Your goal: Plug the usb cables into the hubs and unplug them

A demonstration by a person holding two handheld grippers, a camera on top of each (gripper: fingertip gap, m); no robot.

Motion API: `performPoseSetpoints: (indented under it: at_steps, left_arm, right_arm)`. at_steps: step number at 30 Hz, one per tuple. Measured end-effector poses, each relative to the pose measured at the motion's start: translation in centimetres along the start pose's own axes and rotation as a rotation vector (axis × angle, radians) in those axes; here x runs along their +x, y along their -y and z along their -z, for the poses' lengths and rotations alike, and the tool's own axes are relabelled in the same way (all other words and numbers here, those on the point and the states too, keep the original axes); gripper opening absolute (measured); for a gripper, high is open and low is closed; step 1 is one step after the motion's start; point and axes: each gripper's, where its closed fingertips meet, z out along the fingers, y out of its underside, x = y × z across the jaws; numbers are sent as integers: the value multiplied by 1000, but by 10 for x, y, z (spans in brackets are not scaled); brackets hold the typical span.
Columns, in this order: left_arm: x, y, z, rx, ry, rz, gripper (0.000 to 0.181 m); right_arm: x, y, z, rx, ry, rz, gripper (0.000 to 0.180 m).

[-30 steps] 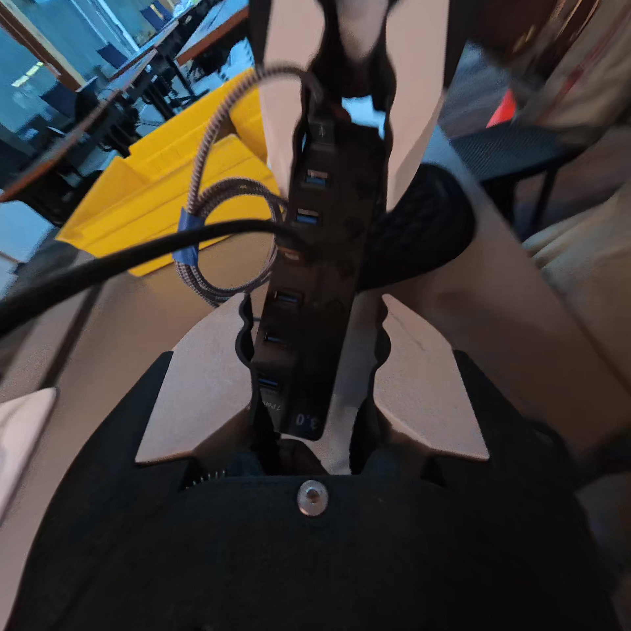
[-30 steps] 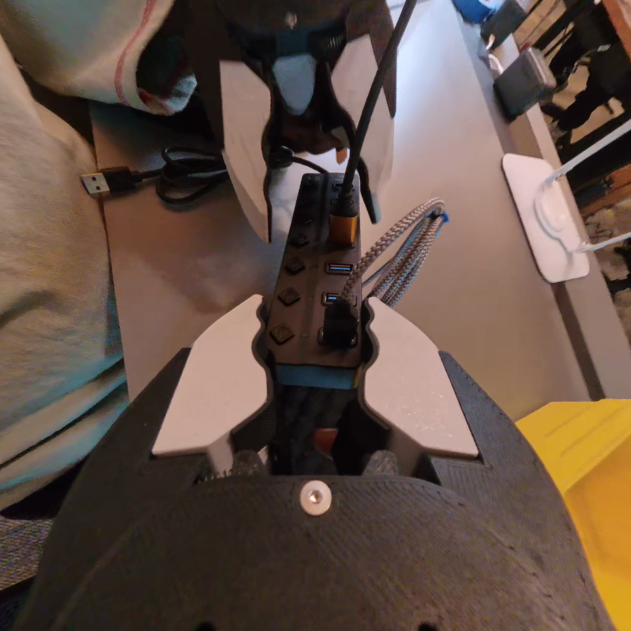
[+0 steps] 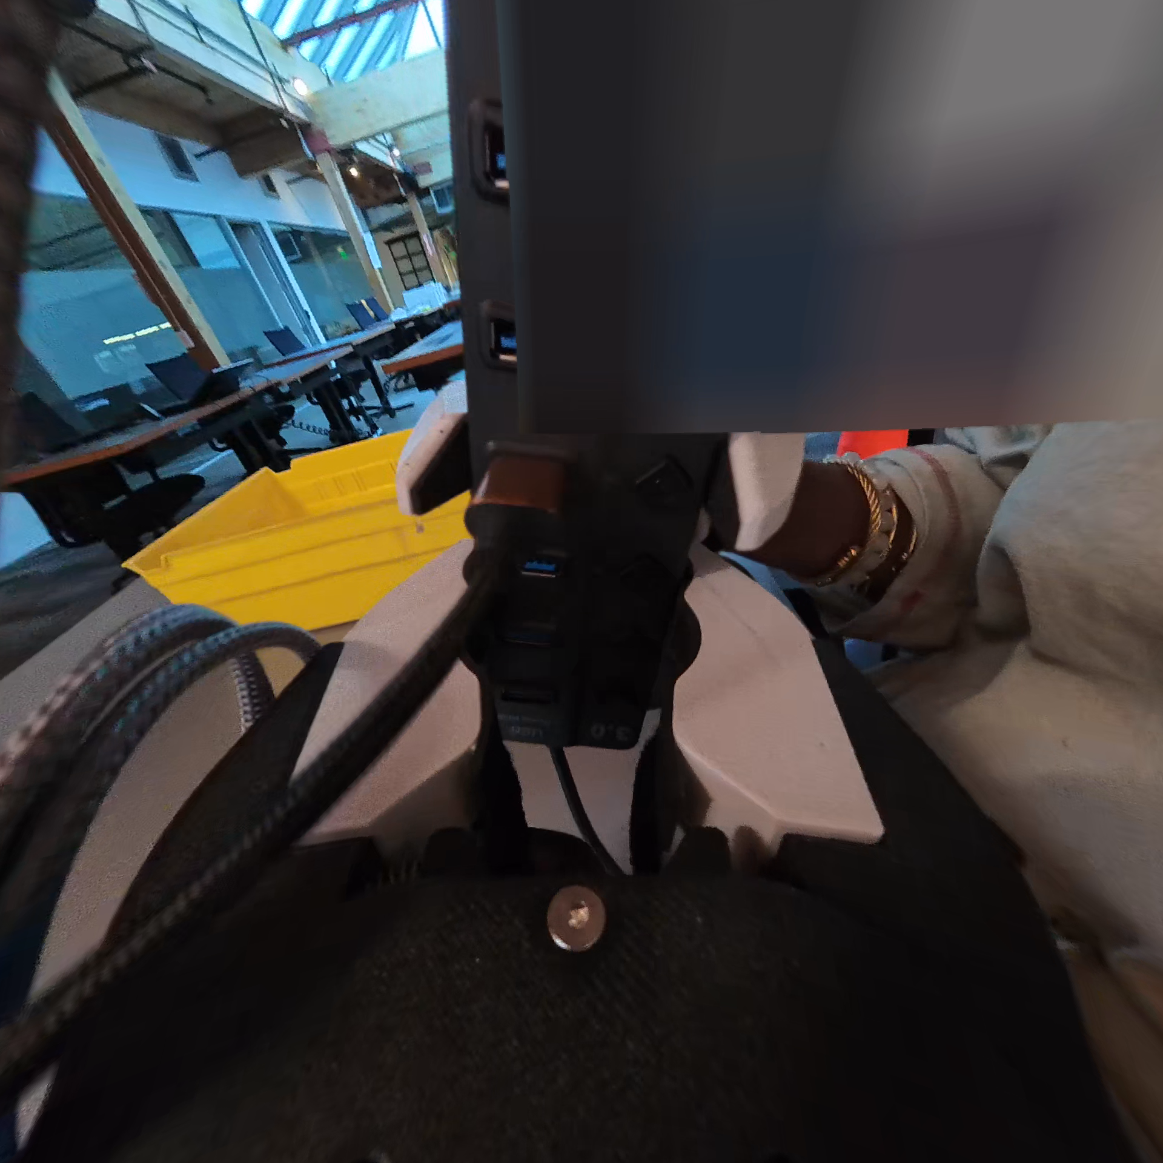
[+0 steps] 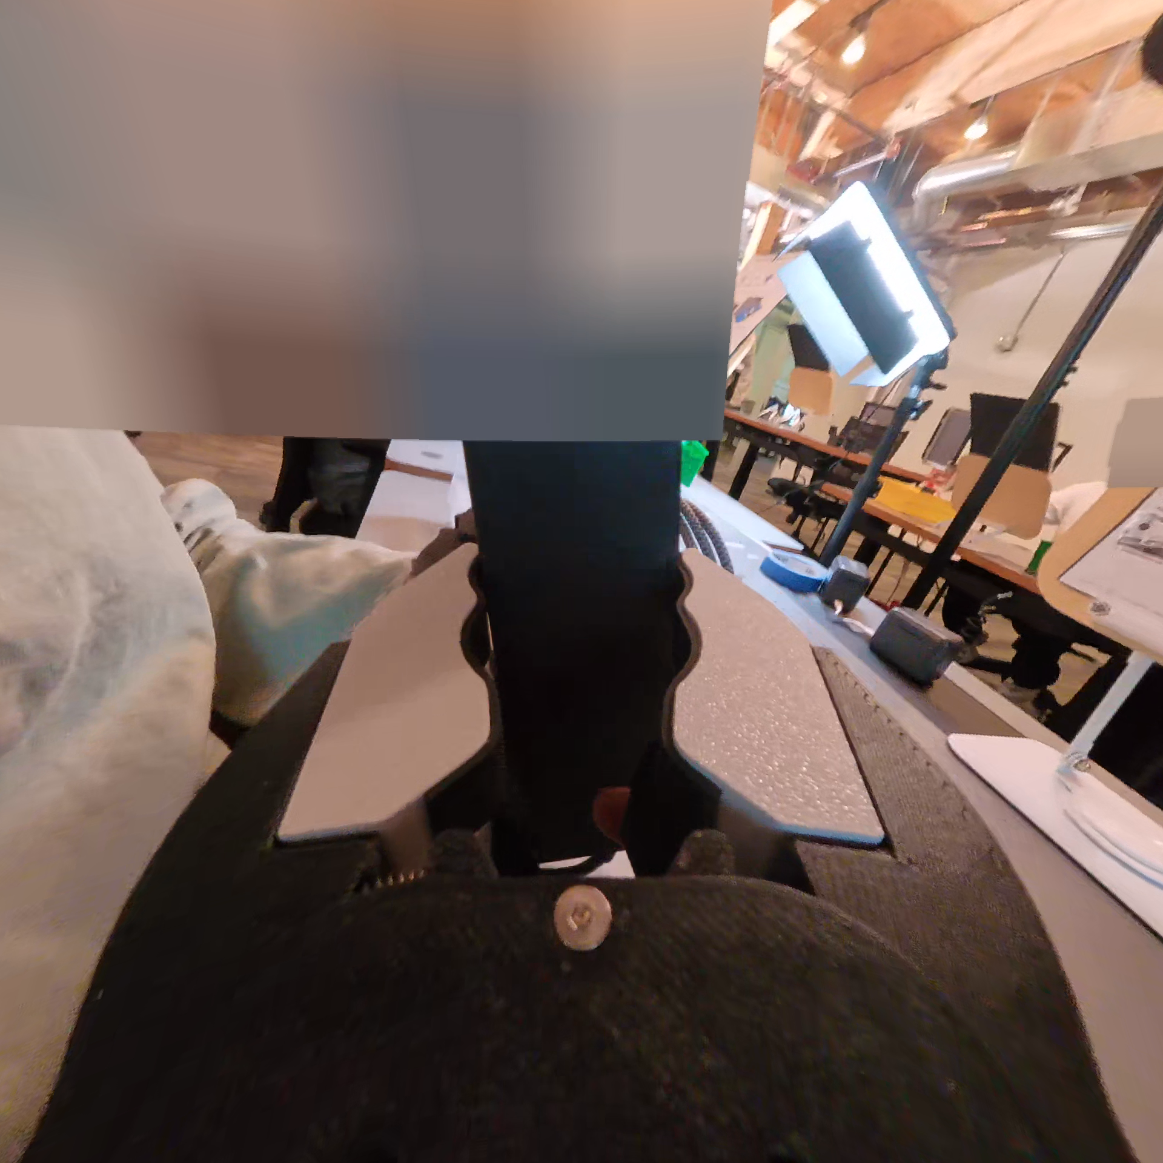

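Hub point(image 3: 569, 629), long and black, stands upright off the desk point(image 3: 94, 635), clenched at its near end between the pale fingers point(image 3: 755, 679) of the left tool point(image 3: 576, 635). The right tool point(image 4: 576, 635) is likewise clamped on the hub's plain black back point(image 4: 576, 598). On the port side, a plug with a copper-coloured collar point(image 3: 522, 481) sits in one socket, and its braided cable point(image 3: 264, 812) runs down to the near left. A second braided cable point(image 3: 163, 648) loops on the left. Farther left on the desk lies a yellow bin point(image 3: 296, 541). To the right, a person's wrist with gold bracelets point(image 3: 875, 535) shows beside a pale sleeve point(image 3: 1038, 566).
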Motion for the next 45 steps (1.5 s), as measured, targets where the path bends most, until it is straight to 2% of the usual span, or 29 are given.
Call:
performPoseSetpoints:
  at_steps: [3,8,13,20,24,27,32,36,41,45]
  left_arm:
    - [2,0,-1,-3,-9,14,56]
    - [-9,12,-2,73,60,54,60]
    - [-17,22,21,145,107,62,61]
    - [-23,51,53,369,138,92,52]
    - [-27,49,53,364,167,83,51]
    - [-24,43,47,322,168,55,51]
    - [-24,36,42,274,179,28,50]
    - [-26,36,43,281,188,27,49]
    - [-29,36,44,282,212,24,48]
    - [-29,33,42,267,213,19,48]
  right_arm:
    - [-1,-1,1,-37,8,14,56]
    - [11,15,4,26,-40,35,57]
    - [45,64,22,93,-160,157,55]
    - [110,145,63,127,-407,384,55]
    - [158,179,99,116,-599,518,55]
    - [201,183,131,86,-739,581,56]
    - [263,162,199,75,-961,623,55]
    - [301,117,255,-13,-1140,620,55]
    - [314,34,284,-322,-1163,537,58]
    - [310,-23,293,-595,-1096,394,55]
